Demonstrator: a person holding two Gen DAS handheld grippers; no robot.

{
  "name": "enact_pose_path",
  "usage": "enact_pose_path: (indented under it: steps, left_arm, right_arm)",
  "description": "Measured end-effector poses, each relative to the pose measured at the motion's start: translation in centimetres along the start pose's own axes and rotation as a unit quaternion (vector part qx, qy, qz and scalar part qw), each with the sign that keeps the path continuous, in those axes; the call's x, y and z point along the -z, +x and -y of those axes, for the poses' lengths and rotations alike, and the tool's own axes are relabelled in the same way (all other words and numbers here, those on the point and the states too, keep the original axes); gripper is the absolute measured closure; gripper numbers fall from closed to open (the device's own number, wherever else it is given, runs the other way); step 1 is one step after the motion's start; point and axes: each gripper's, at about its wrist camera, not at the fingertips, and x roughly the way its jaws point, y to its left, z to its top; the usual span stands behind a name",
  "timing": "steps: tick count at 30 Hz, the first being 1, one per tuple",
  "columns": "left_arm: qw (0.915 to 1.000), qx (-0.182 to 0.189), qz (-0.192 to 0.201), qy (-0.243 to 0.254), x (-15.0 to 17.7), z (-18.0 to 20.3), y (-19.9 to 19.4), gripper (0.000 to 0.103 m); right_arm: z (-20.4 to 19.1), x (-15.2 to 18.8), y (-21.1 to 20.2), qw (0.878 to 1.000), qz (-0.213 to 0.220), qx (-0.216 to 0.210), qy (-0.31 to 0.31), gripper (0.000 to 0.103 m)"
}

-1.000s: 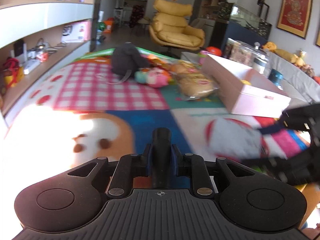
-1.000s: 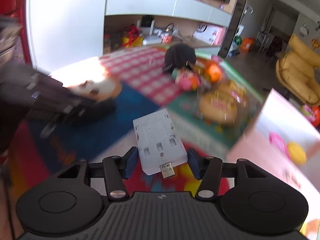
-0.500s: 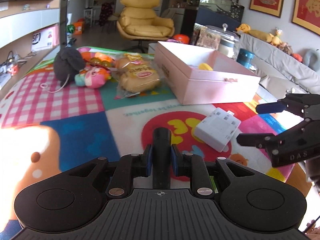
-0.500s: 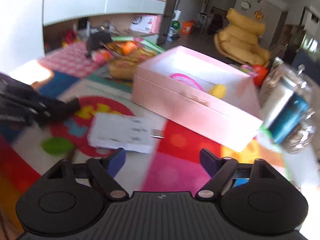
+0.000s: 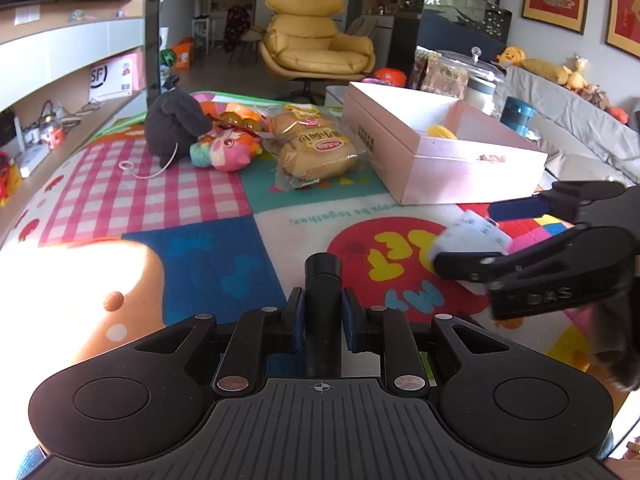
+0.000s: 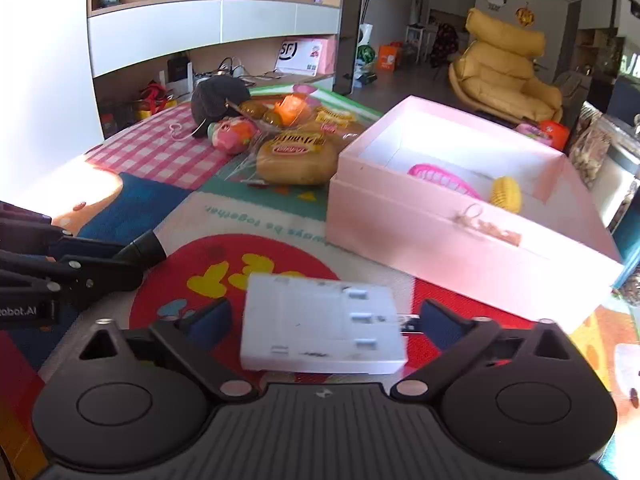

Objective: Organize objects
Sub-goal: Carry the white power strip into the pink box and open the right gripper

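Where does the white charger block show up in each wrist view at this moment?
Left wrist: the white charger block is at right of centre, between the right gripper's open fingers.
Right wrist: bottom centre, lying between the spread fingers.
Shared landmark: the pink box just beyond it.

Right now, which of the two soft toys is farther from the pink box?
The dark grey plush; the pink-faced toy lies between it and the pink box.

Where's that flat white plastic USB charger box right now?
The flat white plastic USB charger box lies on the colourful play mat between the right tool's open fingers, near the open pink cardboard box.
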Motion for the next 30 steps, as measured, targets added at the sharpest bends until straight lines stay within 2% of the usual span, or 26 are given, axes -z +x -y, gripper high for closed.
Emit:
enact_pose_path:
  steps: [2,3,5,7,8,9,10,11,12,17,26,27,29,30]
  left_arm:
    - [0.9999,-0.010,0.006,0.011,0.2,0.4,0.0,0.081]
    - [0.9997,-0.015,0.008,0.017,0.3,0.7,0.0,0.081]
    - [0.9989,-0.029,0.013,0.036,0.5,1.3,-0.1,0.081]
    - [0.9978,-0.039,0.013,0.052,0.6,1.8,-0.1,0.081]
    - [0.9976,-0.042,0.012,0.054,0.5,2.0,-0.1,0.081]
    - [0.9976,-0.044,0.010,0.053,0.5,2.0,0.0,0.081]
    - [0.9978,-0.044,0.009,0.050,0.4,2.0,0.0,0.081]
    - [0.9981,-0.042,0.007,0.045,0.4,2.0,-0.1,0.081]
    - [0.9984,-0.039,0.005,0.041,0.3,2.1,-0.1,0.081]
    - [0.9986,-0.023,0.003,0.047,0.6,2.8,-0.3,0.081]
    - [0.9988,-0.019,0.007,0.045,0.9,2.8,-0.3,0.081]
    - [0.9988,-0.020,0.008,0.044,0.9,2.8,-0.3,0.081]
    - [0.9989,-0.019,0.009,0.042,0.9,2.8,-0.3,0.081]
    - [0.9990,-0.019,0.010,0.040,1.0,2.7,-0.3,0.081]
  right_arm:
    - [-0.1,0.1,-1.1,1.000,0.005,-0.006,-0.004,0.034]
    - [-0.1,0.1,-1.6,1.000,0.007,-0.008,-0.006,0.050]
    - [0.0,0.2,-2.9,1.000,0.013,-0.006,-0.004,0.058]
    - [0.3,0.3,-4.0,1.000,0.029,-0.005,-0.005,0.058]
    - [0.5,0.6,-4.4,0.999,0.037,-0.001,-0.008,0.058]
    - [0.6,0.9,-4.6,0.999,0.041,0.007,-0.013,0.048]
    - [0.7,1.2,-4.7,0.999,0.041,0.012,-0.016,0.037]
    - [1.0,1.6,-4.9,0.999,0.046,0.015,-0.013,0.015]
    - [1.1,2.0,-5.2,0.999,0.051,0.013,-0.010,0.006]
    - [1.5,2.5,-4.8,0.999,0.053,-0.001,-0.005,0.000]
    - [2.8,1.6,0.6,0.998,-0.012,-0.016,0.058,0.000]
    - [2.6,1.6,0.5,0.998,-0.008,-0.015,0.055,0.001]
    - [2.1,1.6,-0.2,0.999,0.000,-0.012,0.039,0.012]
    - [1.9,1.7,-0.7,0.999,0.009,-0.008,0.033,0.012]
